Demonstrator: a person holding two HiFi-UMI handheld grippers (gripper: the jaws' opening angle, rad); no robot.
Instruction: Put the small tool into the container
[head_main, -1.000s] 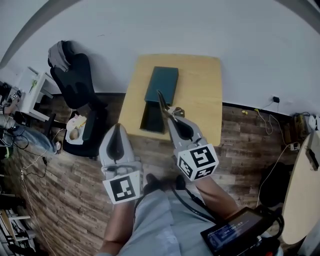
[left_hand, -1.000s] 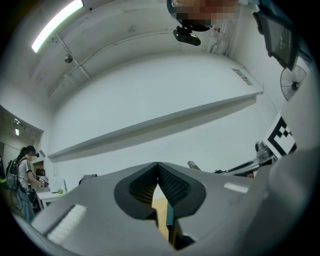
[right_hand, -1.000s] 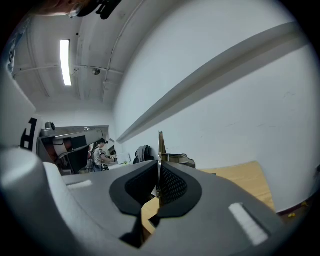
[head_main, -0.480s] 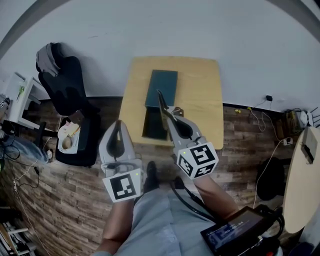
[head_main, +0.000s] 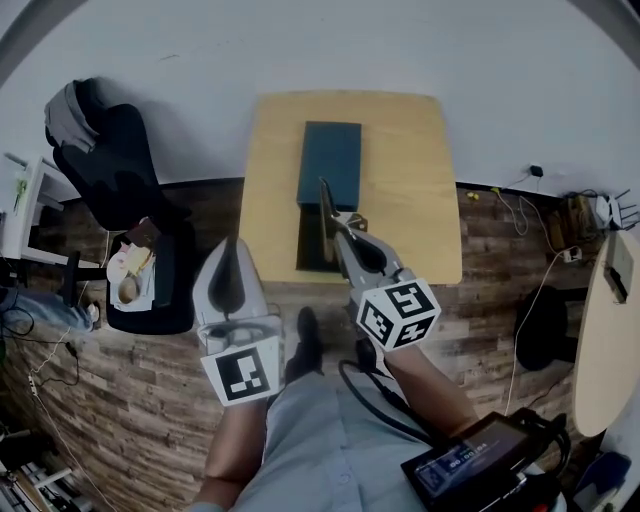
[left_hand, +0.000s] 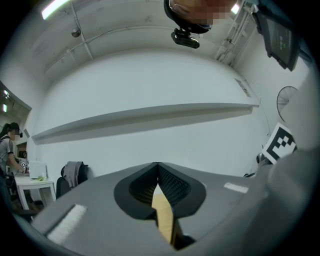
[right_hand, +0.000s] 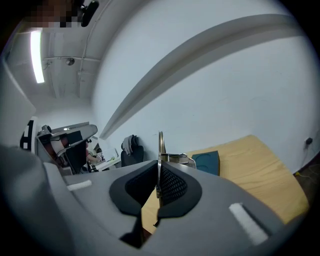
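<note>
Pickup done: has small tool pinched in fully closed right hand-held gripper above open container on tabletop, w/ left hand-held gripper closed, empty; to do: lower in, release.

At frame centre, the right tongs clamp the thin metal small tool upright; right of it, a teal container lies on the wooden bench.
</note>
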